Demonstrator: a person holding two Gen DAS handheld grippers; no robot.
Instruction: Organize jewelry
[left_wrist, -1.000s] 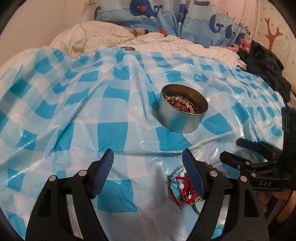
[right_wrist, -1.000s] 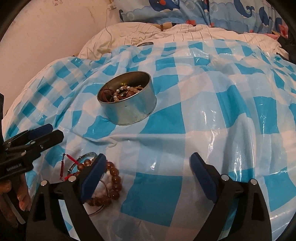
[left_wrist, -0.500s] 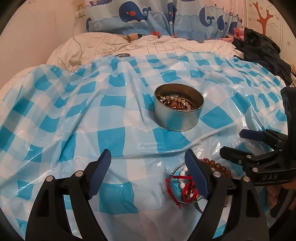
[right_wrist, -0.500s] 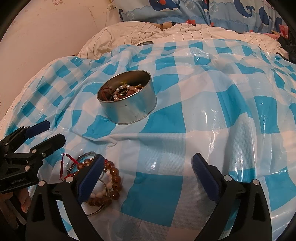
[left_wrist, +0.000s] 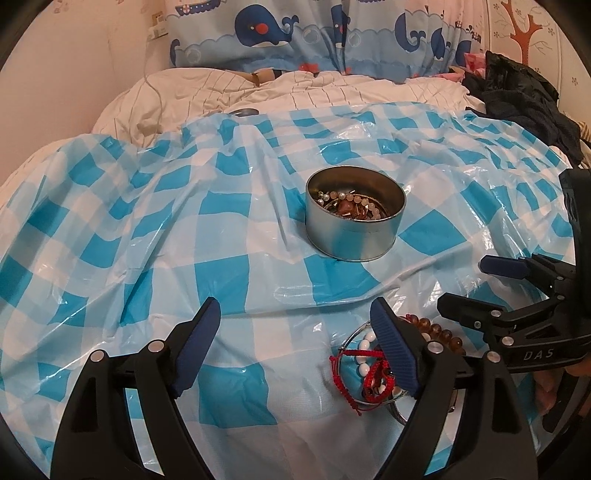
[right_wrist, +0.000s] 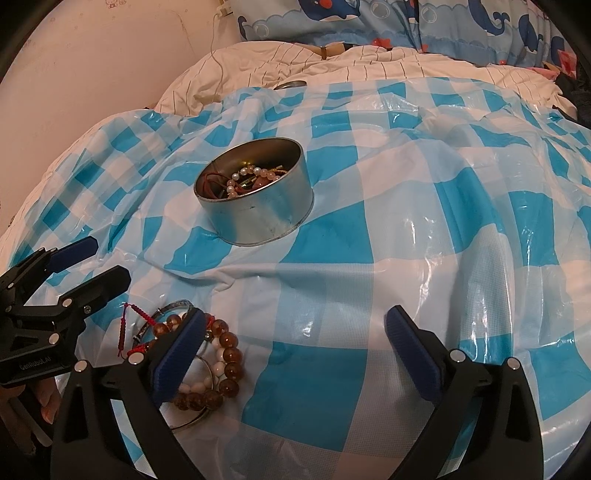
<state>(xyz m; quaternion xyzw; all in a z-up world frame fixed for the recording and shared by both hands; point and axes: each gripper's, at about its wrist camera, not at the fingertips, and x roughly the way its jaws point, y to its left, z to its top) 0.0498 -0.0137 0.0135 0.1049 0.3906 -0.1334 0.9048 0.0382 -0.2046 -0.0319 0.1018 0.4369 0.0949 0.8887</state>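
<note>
A round metal tin (left_wrist: 355, 229) (right_wrist: 258, 206) with pearl and bead jewelry inside stands on the blue-and-white checked plastic sheet (left_wrist: 155, 229). A loose pile of jewelry lies near me: a red cord bracelet (left_wrist: 364, 369) (right_wrist: 127, 325), an amber bead bracelet (right_wrist: 229, 360) (left_wrist: 439, 330), white beads and a thin metal bangle. My left gripper (left_wrist: 299, 354) is open and empty, its right finger over the pile. My right gripper (right_wrist: 295, 354) is open and empty, its left finger over the pile. Each gripper shows in the other's view.
The sheet covers a bed with a striped white duvet (left_wrist: 295, 92) behind it. Whale-print pillows (left_wrist: 314, 33) lie at the back. Dark clothes (left_wrist: 524, 96) lie at the back right. A wall (right_wrist: 92, 66) stands at the left.
Both grippers have drawn back and tilted up a little, so more of the bed's far end shows. Both stay open. The jewelry and tin have not moved.
</note>
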